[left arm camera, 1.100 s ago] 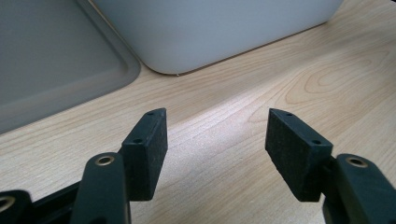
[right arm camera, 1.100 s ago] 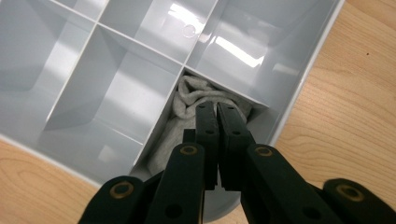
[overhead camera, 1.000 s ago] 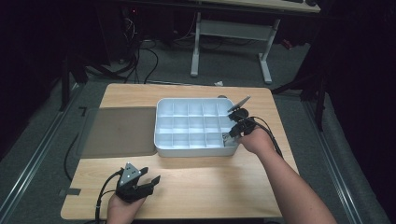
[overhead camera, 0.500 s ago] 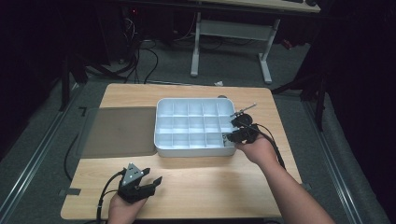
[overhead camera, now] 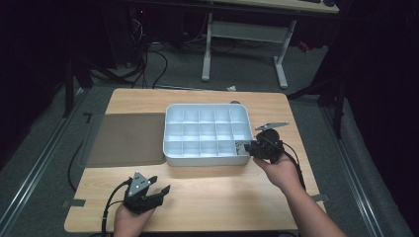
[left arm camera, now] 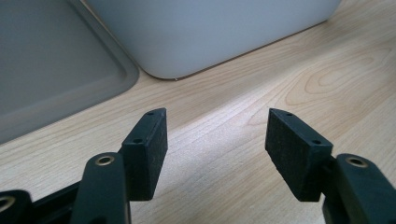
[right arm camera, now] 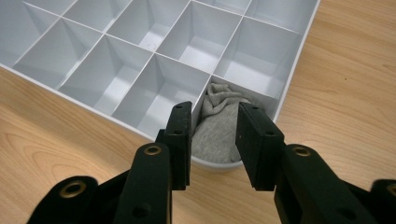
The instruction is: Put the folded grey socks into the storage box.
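Right gripper (overhead camera: 249, 146) had dropped from above the tray (overhead camera: 173, 111) to its near-right corner compartment, jaws part-open astride the grey cloth (right arm camera: 219, 128) there, likely releasing. Left gripper (overhead camera: 157, 190) idle, open, empty.

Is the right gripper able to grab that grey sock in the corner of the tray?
Probably yes. The right gripper sits just above the grey sock, its jaws apart on either side, and nothing covers that corner pocket of the tray.

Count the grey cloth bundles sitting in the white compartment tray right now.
1: a grey cloth bundle in the white compartment tray's near right corner cell, between the right gripper's jaws.
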`<control>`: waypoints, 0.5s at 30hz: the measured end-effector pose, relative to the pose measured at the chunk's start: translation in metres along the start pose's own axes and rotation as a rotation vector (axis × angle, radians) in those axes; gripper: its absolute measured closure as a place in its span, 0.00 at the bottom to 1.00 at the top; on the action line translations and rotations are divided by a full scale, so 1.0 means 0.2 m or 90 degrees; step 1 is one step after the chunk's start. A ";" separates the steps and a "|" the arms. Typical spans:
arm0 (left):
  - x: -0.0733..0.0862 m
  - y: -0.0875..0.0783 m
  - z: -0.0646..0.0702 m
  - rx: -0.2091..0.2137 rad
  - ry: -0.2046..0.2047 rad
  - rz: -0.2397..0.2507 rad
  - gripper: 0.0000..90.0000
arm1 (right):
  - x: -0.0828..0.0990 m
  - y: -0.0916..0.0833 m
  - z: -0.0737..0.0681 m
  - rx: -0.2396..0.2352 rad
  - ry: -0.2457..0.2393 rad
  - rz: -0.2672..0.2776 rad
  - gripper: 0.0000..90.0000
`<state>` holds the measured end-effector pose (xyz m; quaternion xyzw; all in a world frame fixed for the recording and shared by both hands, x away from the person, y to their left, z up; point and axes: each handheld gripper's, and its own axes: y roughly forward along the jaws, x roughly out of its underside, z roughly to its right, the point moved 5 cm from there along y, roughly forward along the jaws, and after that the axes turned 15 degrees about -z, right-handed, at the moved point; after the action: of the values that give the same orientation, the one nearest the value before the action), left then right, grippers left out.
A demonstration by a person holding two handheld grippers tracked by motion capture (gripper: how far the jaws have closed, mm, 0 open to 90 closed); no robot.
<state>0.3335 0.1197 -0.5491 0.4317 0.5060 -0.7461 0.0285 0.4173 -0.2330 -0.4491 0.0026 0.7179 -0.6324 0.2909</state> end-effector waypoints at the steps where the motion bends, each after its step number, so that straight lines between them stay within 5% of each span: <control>1: 0.00 0.00 0.00 -0.001 0.000 0.001 0.44 | 0.01 -0.01 0.00 0.007 -0.009 0.013 0.74; 15: 0.00 0.01 0.03 -0.018 0.023 0.002 0.44 | 0.26 0.05 -0.02 0.019 -0.018 0.135 0.56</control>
<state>0.3306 0.1132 -0.5491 0.4454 0.5159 -0.7312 0.0267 0.3765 -0.2472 -0.4805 0.0737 0.7000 -0.6088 0.3660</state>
